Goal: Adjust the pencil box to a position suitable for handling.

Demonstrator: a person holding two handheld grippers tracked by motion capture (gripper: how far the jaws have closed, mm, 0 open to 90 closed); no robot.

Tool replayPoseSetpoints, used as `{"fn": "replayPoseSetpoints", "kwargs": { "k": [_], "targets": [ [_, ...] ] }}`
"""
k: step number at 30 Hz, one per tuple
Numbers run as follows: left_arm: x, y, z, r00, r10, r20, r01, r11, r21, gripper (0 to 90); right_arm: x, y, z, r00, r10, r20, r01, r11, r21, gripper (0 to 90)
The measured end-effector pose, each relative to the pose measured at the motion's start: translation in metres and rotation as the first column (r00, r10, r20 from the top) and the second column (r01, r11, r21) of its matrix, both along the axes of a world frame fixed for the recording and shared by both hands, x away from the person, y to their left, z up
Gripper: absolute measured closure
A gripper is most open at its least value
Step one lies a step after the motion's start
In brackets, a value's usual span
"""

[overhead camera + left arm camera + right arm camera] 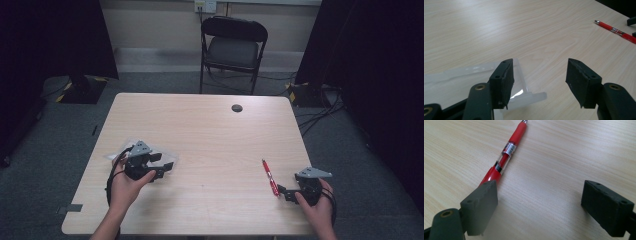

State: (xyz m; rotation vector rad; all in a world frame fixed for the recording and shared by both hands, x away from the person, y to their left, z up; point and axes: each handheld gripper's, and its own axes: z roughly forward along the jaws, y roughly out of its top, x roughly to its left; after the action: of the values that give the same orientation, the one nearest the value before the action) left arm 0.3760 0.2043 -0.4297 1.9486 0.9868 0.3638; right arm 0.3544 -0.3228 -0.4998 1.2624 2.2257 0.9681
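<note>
Left gripper (540, 82) gapes empty beside the clear pouch (474, 75); right gripper (544, 207), wide open and empty, could nudge the red pen (506, 152) rolling.

Left claw (167, 167) jaws apart, low over table; right claw (281, 192) jaws apart.

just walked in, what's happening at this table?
A person holds a tool in each hand over a wooden table. The left tool stands open beside a clear plastic bag, gripping nothing. The right tool is open too, its jaw next to a red pen lying flat.
</note>
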Motion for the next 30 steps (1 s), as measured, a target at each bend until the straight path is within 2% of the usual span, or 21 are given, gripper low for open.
{"fn": "replayPoseSetpoints", "kwargs": {
  "k": [4,5,8,9,10,12,13,14,16,19,22,25,30],
  "targets": [
    [0.003,-0.006,-0.001,1.0,-0.005,0.005,0.005,0.9999,0.012,41.5,0.0,0.0,0.0,1.0,-0.001,-0.001,0.001,1.0,0.0,13.2],
    [0.004,-0.007,-0.004,0.9999,-0.006,-0.016,0.006,0.9999,0.013,44.3,0.0,0.0,0.0,1.0,-0.001,-0.001,0.001,1.0,0.0,13.2],
    [0.003,-0.006,-0.006,0.9995,-0.003,-0.033,0.004,0.9999,0.014,50.6,0.0,0.0,0.0,1.0,-0.001,-0.001,0.001,1.0,0.0,13.2],
    [0.002,-0.005,-0.006,0.9992,0.003,-0.041,-0.003,0.9998,0.018,50.6,0.0,0.0,0.0,1.0,-0.001,-0.001,0.001,1.0,0.0,13.2],
    [0.001,-0.004,-0.006,0.9989,0.007,-0.047,-0.006,0.9999,0.013,53.6,0.0,0.0,0.0,1.0,-0.001,-0.001,0.001,1.0,0.0,13.2],
    [-0.003,0.001,-0.004,0.998,0.016,-0.062,-0.014,0.9995,0.028,60.7,0.0,0.0,0.0,1.0,-0.001,-0.001,0.001,1.0,0.0,13.2],
    [-0.005,0.005,-0.003,0.9977,0.01,-0.067,-0.007,0.999,0.044,60.7,0.0,0.0,0.0,1.0,-0.001,-0.001,0.001,1.0,0.0,13.2],
    [-0.008,0.007,-0.004,0.9968,0.025,-0.076,-0.021,0.9989,0.042,62.5,0.0,0.0,0.0,1.0,-0.001,-0.001,0.001,1.0,0.0,13.2],
    [-0.013,0.013,-0.004,0.9957,0.035,-0.085,-0.03,0.9976,0.062,63.9,0.0,0.0,0.0,1.0,0.0,0.0,0.0,1.0,0.0,13.2],
    [-0.018,0.022,-0.005,0.9945,0.05,-0.092,-0.044,0.9968,0.067,61.7,0.0,0.0,0.0,1.0,-0.001,-0.001,0.001,1.0,0.0,13.2],
    [-0.02,0.022,-0.001,0.9956,0.058,-0.074,-0.056,0.9978,0.035,58.7,0.0,0.0,0.0,1.0,-0.001,-0.001,0.001,1.0,0.0,13.3],
    [-0.02,0.012,0.004,0.9983,0.039,-0.044,-0.038,0.9992,0.007,53.4,0.0,0.0,0.0,1.0,0.0,-0.001,0.0,1.0,0.0,13.2],
    [-0.019,-0.001,0.006,0.9996,0.017,-0.021,-0.017,0.9999,0.004,49.1,0.0,0.0,0.0,1.0,0.0,-0.001,0.0,1.0,0.0,13.2]
  ]
}}
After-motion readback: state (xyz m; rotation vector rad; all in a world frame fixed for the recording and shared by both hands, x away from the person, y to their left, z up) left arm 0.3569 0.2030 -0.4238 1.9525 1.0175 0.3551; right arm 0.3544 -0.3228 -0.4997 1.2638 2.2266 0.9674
